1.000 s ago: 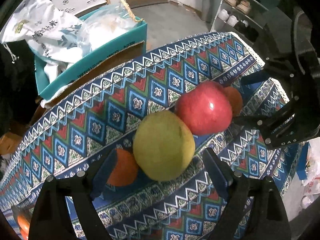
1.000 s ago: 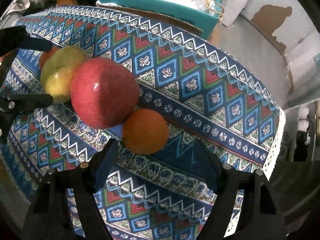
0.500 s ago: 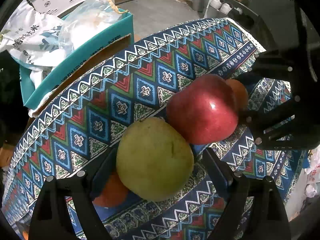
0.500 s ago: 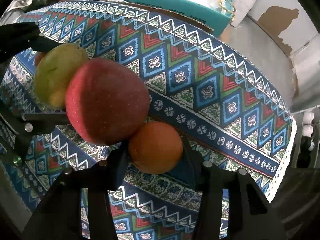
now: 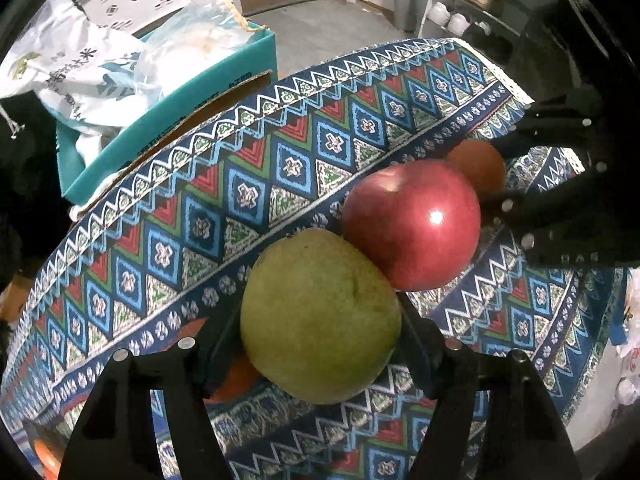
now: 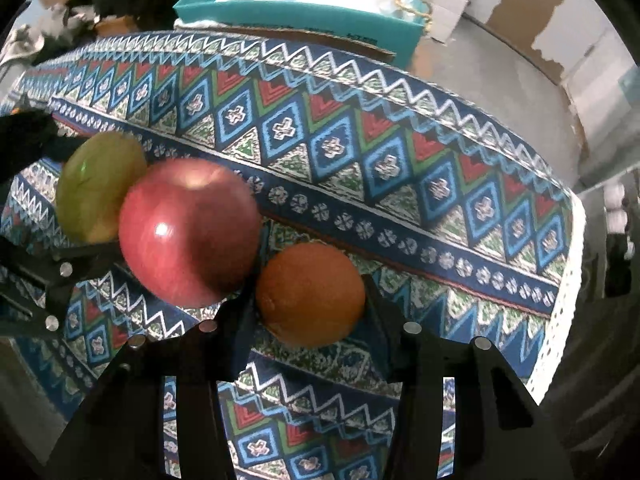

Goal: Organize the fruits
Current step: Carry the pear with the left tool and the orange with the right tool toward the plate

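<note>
left tongs (image 5: 320,344): we see them pointing steeply down at the bench, their jaws having just been closing, with the green pear between them and the pads pressing both its flanks.
green pear (image 5: 320,320): it sits near the left tongs' base, filling the gap between the fingers; in the right wrist view (image 6: 100,188) it shows at the far left, clasped by the other tool's dark fingers.
red apple (image 5: 412,224): it lies just right of and beyond the pear, touching it, outside both pairs of tongs; in the right wrist view (image 6: 188,232) it sits left of the orange, brushing the left finger.
right tongs (image 6: 310,312): we find them narrowed onto the orange, a pad against each side of it.
orange (image 6: 310,294): it is held between the right fingers, just right of the apple; in the left wrist view (image 5: 478,166) it peeks out behind the apple at the far right, between the dark fingers.
second orange (image 5: 236,376): we glimpse only a sliver, behind the left finger and under the pear's left side.
bench (image 6: 400,168): it is covered in a patterned blue, red and green cloth, all the fruit close together on it.
teal box (image 5: 168,120): it stands beyond the bench's far edge, stuffed with white bags.
shoe rack (image 5: 460,4): it stands far right, with pale shoes on it.
</note>
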`<state>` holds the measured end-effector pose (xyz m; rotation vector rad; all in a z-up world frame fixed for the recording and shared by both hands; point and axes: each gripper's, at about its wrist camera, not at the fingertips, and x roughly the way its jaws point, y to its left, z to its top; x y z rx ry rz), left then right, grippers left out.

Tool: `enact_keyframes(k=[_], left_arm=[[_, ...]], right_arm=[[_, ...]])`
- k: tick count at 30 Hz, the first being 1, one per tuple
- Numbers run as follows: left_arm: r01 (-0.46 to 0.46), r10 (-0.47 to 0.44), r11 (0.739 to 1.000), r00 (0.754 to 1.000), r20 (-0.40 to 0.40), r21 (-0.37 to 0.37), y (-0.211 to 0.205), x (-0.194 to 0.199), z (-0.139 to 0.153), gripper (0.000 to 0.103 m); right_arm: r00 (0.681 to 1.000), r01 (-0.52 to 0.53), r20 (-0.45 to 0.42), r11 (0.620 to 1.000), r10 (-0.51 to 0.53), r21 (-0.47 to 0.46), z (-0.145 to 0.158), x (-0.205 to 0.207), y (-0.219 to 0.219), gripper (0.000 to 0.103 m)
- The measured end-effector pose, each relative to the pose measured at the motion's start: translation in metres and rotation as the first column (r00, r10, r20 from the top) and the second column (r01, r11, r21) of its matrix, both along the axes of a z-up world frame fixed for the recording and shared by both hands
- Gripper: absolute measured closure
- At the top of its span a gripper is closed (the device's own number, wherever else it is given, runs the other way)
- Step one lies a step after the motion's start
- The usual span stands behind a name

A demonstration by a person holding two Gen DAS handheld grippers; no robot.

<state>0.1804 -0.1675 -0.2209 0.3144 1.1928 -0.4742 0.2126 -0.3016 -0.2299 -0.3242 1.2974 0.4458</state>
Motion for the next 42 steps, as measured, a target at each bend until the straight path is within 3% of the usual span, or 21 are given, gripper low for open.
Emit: enact_keyframes(k=[17, 22, 34, 42], left_arm=[[-0.120, 0.125, 0.989, 0.990, 0.062, -0.091, 0.029, -0.038, 0.040, 0.030], [-0.138, 0.152, 0.980, 0.985, 0.088, -0.146, 0.041, -0.056, 0.062, 0.031], [-0.159, 0.195, 0.962, 0.969, 0.151, -0.223, 0.067, -0.087, 0.118, 0.030], [-0.171, 0.224, 0.957, 0.949, 0.221, -0.233, 0.089, -0.111, 0.148, 0.030]], right_arm=[[0.989, 0.109, 0.092, 0.990, -0.117, 0.088, 0.061, -0.047, -0.002, 0.056], [0.982, 0.138, 0.107, 0.976, -0.157, 0.169, 0.083, -0.054, 0.000, 0.056], [0.965, 0.115, 0.199, 0.960, -0.169, 0.256, 0.138, -0.080, 0.028, 0.056], [0.938, 0.111, 0.283, 0.948, -0.199, 0.299, 0.175, -0.098, 0.043, 0.056]])
